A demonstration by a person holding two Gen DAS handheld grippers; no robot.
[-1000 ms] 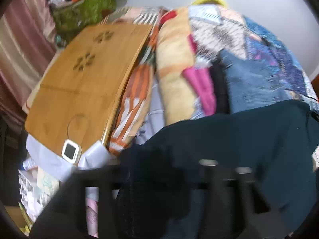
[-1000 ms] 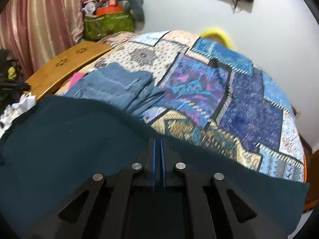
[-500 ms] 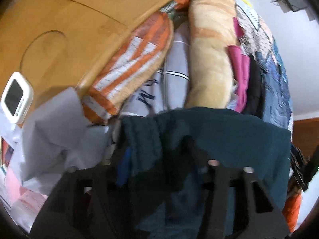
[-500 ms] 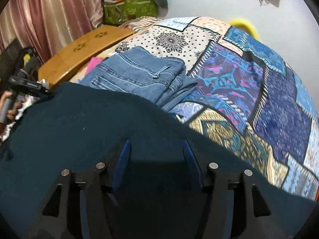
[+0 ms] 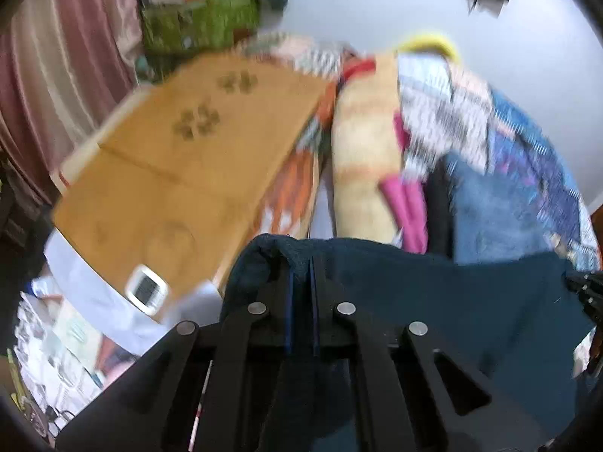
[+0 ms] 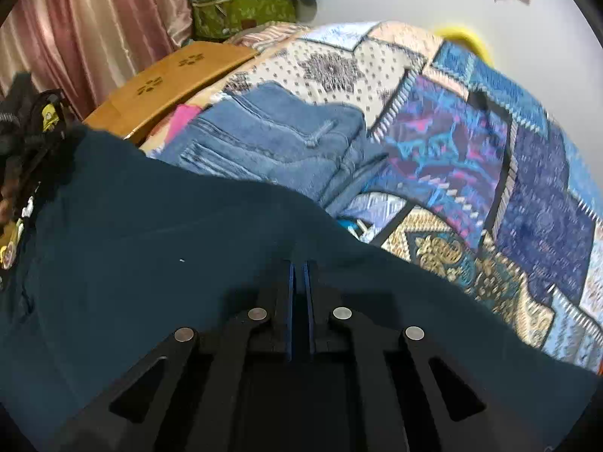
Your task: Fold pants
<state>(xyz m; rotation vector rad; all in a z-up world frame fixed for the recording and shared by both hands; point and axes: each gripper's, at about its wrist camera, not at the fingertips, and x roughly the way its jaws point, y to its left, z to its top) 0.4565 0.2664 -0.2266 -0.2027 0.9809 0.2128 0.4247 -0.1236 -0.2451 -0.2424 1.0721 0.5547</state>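
Pants: dark teal pants point(image 6: 158, 263) spread across the near edge of the bed, filling the lower half of both wrist views, with the top hem running from 9 to 3 o'clock.
Left gripper: left gripper point(image 5: 300, 263) pressed together on a bunched corner of the teal fabric, which rolls over the fingertips at about 12 o'clock; likely gripped there so that one end of the hem can be carried.
Right gripper: right gripper point(image 6: 300, 267) with blue pads pinched on the cloth edge just ahead of it; the two grips, well apart along the same edge, probably keep it taut for a fold.
Folded jeans: blue jeans point(image 6: 279, 139) at 11 o'clock in the right view, beyond the pants, seemingly already folded and set aside.
Bedspread: patchwork bedspread point(image 6: 490, 143) at 1 to 3 o'clock, serving as the folding surface.
Wooden board: wooden lap table point(image 5: 181, 173) at 10 o'clock in the left view, beside the bed.
Timer: small white timer point(image 5: 146, 288) at 8 o'clock on its near corner.
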